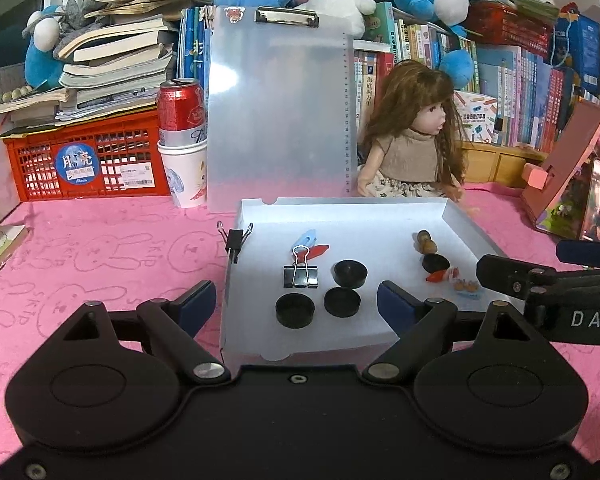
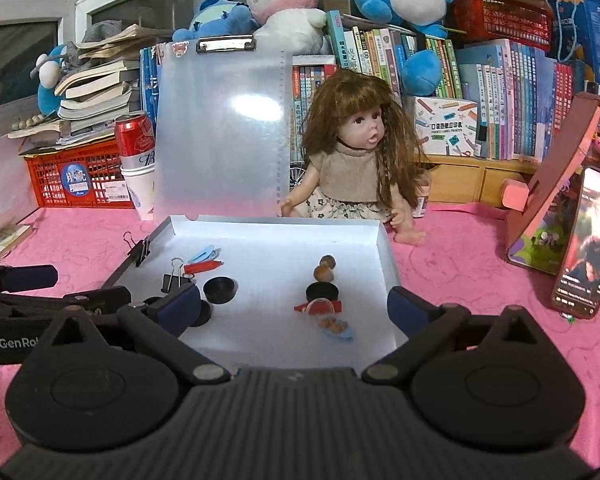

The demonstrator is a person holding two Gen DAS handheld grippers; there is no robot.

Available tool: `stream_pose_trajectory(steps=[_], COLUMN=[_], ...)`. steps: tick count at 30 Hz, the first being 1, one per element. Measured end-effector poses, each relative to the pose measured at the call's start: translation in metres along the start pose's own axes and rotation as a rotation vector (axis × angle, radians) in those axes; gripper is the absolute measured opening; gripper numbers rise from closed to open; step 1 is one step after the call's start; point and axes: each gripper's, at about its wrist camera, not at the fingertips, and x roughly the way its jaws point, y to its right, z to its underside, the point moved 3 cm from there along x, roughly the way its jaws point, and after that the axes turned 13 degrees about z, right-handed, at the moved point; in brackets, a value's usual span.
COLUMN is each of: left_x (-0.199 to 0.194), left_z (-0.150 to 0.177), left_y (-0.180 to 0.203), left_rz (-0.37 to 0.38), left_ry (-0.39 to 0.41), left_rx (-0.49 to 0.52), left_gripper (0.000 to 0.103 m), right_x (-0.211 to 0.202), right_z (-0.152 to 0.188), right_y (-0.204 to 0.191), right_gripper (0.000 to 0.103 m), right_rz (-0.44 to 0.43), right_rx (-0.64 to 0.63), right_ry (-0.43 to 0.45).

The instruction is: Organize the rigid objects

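Both the left gripper [image 1: 296, 306] and right gripper [image 2: 294, 308] hover with jaws spread wide, empty, over the shallow white cardboard tray [image 1: 466, 224] holding three round black caps [image 1: 350, 274].

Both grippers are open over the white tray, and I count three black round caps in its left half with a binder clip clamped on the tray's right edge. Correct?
Not quite: the binder clip is clamped on the white tray's left edge, as the left wrist view shows. The rest stands: left gripper and right gripper are open, and three black round caps lie in the left half.
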Motion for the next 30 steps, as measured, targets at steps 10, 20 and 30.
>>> stream_pose_trajectory(steps=[10,20,30], left_x=[-0.012,-0.013,-0.001], left_z=[0.026,0.067,0.086], left_y=[0.006,0.005,0.004], left_rz=[-0.022,-0.068,-0.117], left_ry=[0.003,-0.019,-0.058], left_rx=[-0.004,-0.039,-0.038], left_gripper=[0.088,0.089,0.089], right_x=[-0.014,-0.006,0.006], right_z=[0.019,0.068,0.09], right_y=[0.002,0.004,0.003], right_gripper=[0.103,0.103,0.103], right_rz=[0.014,0.034,0.04], right_rx=[-0.002,0.005,0.01], right_ry=[0.007,-0.066,-0.145])
